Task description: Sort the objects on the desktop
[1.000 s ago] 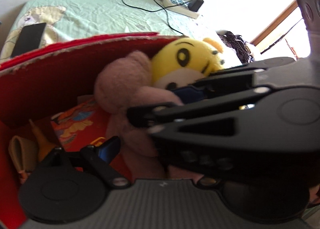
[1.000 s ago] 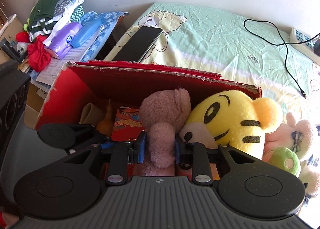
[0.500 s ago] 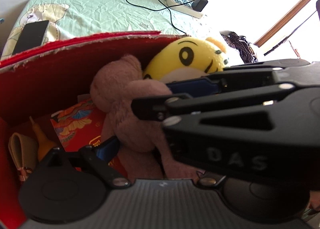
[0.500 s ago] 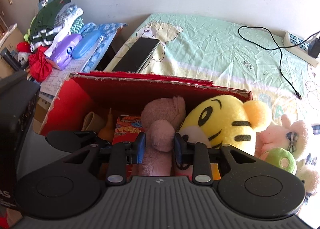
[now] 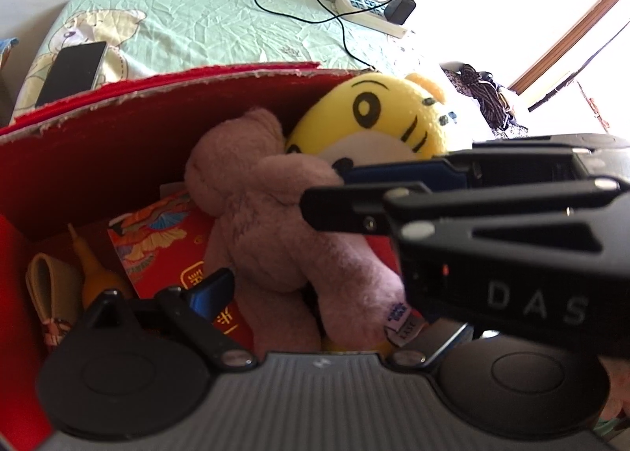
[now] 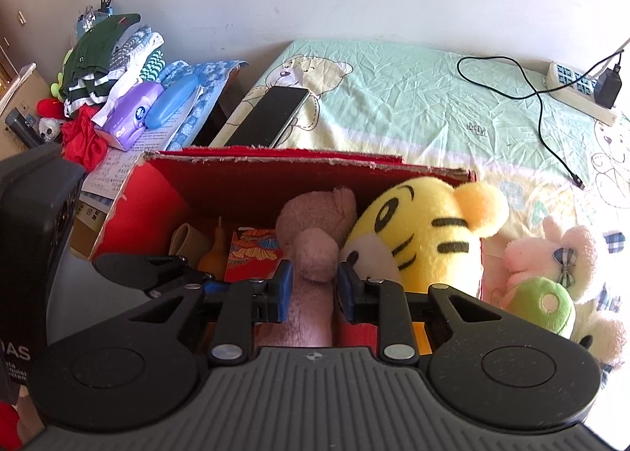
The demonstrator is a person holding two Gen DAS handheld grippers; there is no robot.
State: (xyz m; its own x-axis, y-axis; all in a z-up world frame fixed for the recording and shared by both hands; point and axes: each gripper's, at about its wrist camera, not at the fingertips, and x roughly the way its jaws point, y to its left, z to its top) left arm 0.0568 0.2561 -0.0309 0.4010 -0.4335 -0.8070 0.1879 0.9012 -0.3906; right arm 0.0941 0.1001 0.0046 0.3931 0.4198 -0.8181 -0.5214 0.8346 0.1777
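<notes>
Right hand-held gripper (image 6: 311,289) lifted slightly, clamped on pink plush bear (image 6: 315,250) | yellow tiger plush (image 6: 425,238) touching beside | left hand-held gripper (image 5: 315,305) spread apart | red cardboard box (image 6: 275,179) behind.

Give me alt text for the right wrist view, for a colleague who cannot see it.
The right claw is shut on a pink plush bear inside a red box, beside a yellow tiger plush. The box sits on a green bedsheet with a phone behind it; the left claw reaches in from the left.
</notes>
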